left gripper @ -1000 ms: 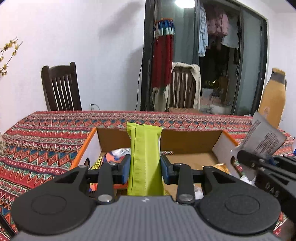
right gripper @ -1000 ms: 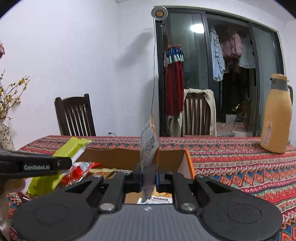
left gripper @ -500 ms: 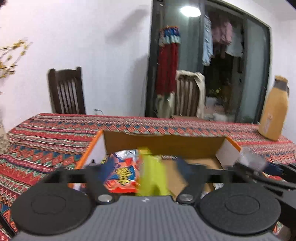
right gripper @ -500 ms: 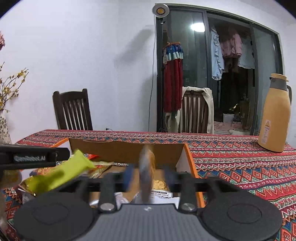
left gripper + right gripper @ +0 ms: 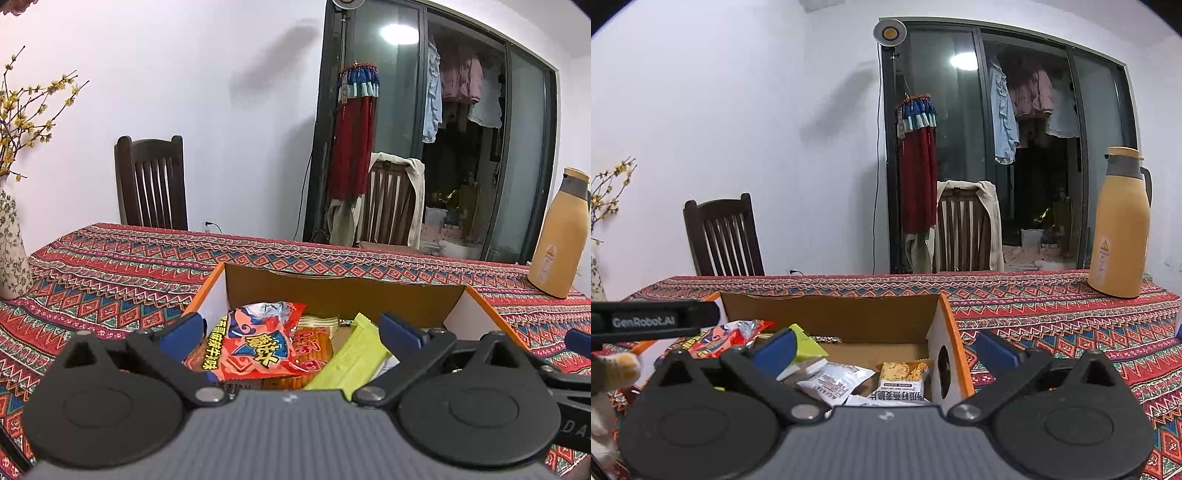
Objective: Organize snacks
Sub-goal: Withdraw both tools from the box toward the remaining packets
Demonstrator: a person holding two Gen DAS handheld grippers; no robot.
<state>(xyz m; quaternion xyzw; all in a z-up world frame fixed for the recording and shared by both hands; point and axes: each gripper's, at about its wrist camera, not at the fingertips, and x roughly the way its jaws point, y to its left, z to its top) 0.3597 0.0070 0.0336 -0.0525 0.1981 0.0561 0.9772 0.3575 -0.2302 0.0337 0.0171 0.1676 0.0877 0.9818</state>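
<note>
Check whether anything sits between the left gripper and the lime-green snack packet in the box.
Nothing visible does. The left gripper stands open just above the cardboard box, and the lime-green packet lies slanted right below its open jaws, leaning on the orange stick-snack pack. The red packet lies beside it, not over it.

Yellow flask, vase, perhaps blossoms

You face a white wall, a dark wooden chair and glass doors (ceiling light reflected).
</note>
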